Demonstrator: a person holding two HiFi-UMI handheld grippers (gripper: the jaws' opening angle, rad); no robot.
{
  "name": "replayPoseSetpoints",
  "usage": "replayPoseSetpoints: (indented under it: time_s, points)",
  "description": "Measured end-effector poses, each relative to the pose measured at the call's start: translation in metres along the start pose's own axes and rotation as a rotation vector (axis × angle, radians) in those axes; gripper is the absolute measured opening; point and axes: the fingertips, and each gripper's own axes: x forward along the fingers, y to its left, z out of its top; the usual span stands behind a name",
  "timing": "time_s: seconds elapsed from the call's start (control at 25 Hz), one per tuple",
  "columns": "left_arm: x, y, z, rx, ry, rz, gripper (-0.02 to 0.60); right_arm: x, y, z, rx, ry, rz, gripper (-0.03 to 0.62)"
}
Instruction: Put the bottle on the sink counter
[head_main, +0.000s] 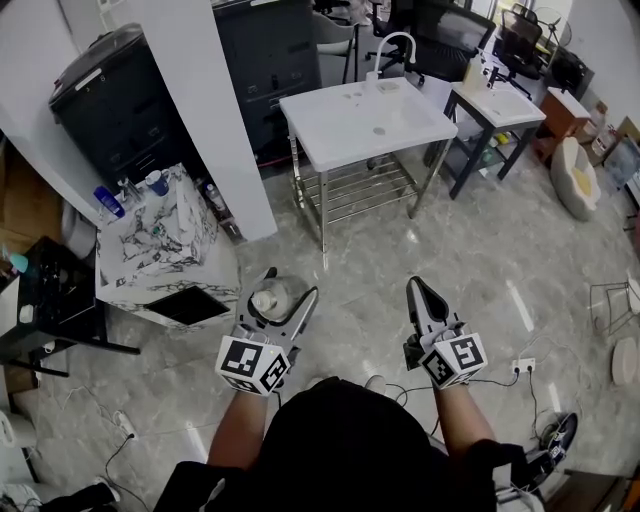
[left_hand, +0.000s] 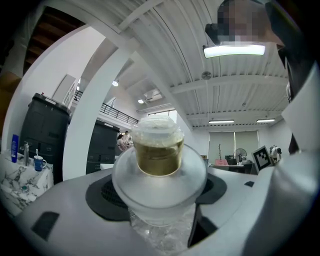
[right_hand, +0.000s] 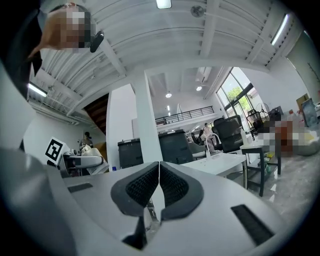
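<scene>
A clear plastic bottle (head_main: 272, 299) with a pale cap and yellowish liquid stands upright between the jaws of my left gripper (head_main: 278, 296), which is shut on it. In the left gripper view the bottle (left_hand: 159, 165) fills the middle, with its cap toward the camera. My right gripper (head_main: 421, 300) is held beside it, shut and empty; its pads (right_hand: 159, 185) meet with nothing between them. The white sink counter (head_main: 340, 125) with a curved tap (head_main: 392, 48) stands ahead, well beyond both grippers.
A marble-patterned cabinet (head_main: 160, 245) with small bottles and a cup on top stands at the left. A white pillar (head_main: 215, 110) rises behind it. A dark-framed table (head_main: 500, 105) stands right of the sink. Cables and a power strip (head_main: 522, 366) lie on the floor.
</scene>
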Motion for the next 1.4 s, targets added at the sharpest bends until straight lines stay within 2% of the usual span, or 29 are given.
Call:
replayPoseSetpoints:
  time_s: [0.44, 0.68, 0.84, 0.96, 1.4]
  points:
    - [-0.011, 0.044, 0.006, -0.011, -0.010, -0.043, 0.354, 0.035, 0.040, -0.002, -0.001, -0.049, -0.014, 0.032]
    - [0.000, 0.063, 0.004, -0.046, -0.012, -0.044, 0.354, 0.049, 0.037, 0.002, 0.006, -0.059, -0.024, 0.032]
    - [0.023, 0.073, 0.003, -0.044, -0.005, -0.042, 0.354, 0.069, 0.014, -0.002, -0.009, -0.043, -0.043, 0.032]
    - [0.050, 0.081, 0.004, -0.040, -0.010, -0.025, 0.354, 0.094, -0.003, 0.004, 0.015, -0.067, -0.008, 0.032]
    - [0.189, 0.095, 0.019, -0.030, -0.020, 0.029, 0.354, 0.174, -0.127, 0.029, 0.003, -0.055, 0.023, 0.032]
